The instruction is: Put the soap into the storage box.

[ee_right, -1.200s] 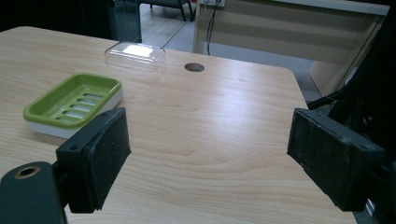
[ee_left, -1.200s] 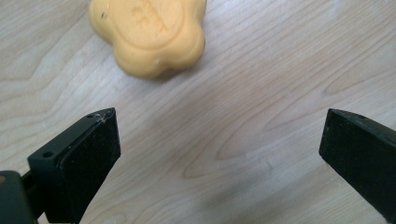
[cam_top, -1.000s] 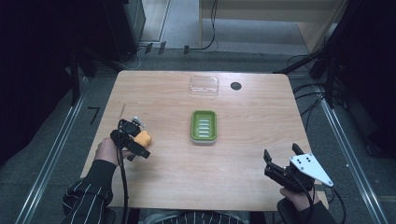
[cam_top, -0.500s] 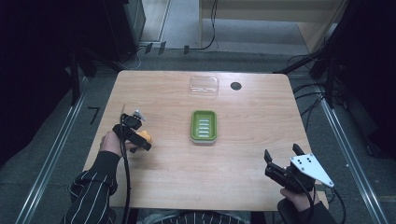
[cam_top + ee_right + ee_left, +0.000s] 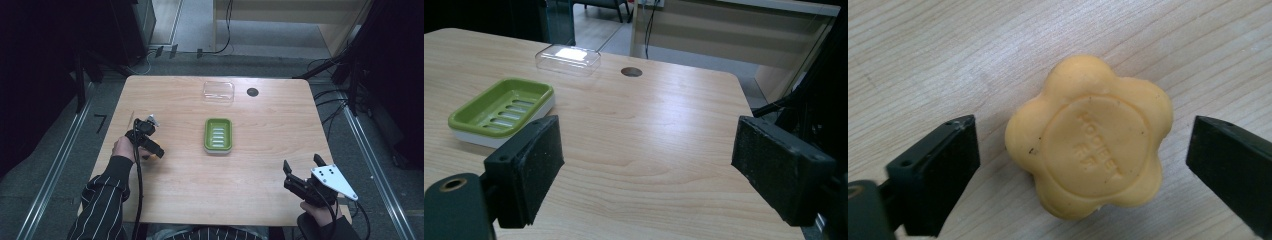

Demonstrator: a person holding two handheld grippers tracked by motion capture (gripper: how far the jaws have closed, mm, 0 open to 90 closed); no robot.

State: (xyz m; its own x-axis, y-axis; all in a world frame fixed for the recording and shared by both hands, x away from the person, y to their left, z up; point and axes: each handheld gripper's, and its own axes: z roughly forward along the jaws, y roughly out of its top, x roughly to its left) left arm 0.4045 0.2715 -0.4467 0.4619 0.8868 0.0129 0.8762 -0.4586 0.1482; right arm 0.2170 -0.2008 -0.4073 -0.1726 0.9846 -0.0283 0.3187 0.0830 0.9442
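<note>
A yellow flower-shaped soap [image 5: 1093,140] lies flat on the wooden table [image 5: 923,60]. In the left gripper view it sits between the two black jaws, with a gap on each side. My left gripper [image 5: 1085,142] [image 5: 145,137] points down over it at the table's left side. Its jaws have just been closing but do not touch the soap. My right gripper [image 5: 302,164] [image 5: 646,165] rests open and holds nothing near the front right corner. A green soap dish [image 5: 218,135] [image 5: 499,107] stands at the table's middle.
A clear plastic lid [image 5: 218,91] [image 5: 568,58] lies at the back of the table, with a round cable hole [image 5: 252,92] [image 5: 631,71] to its right. Dark stands and cables surround the table. The table edge is close to the right gripper.
My left gripper has come down over the soap, and its body now covers the orange soap in the high view. The right gripper has kept still.
</note>
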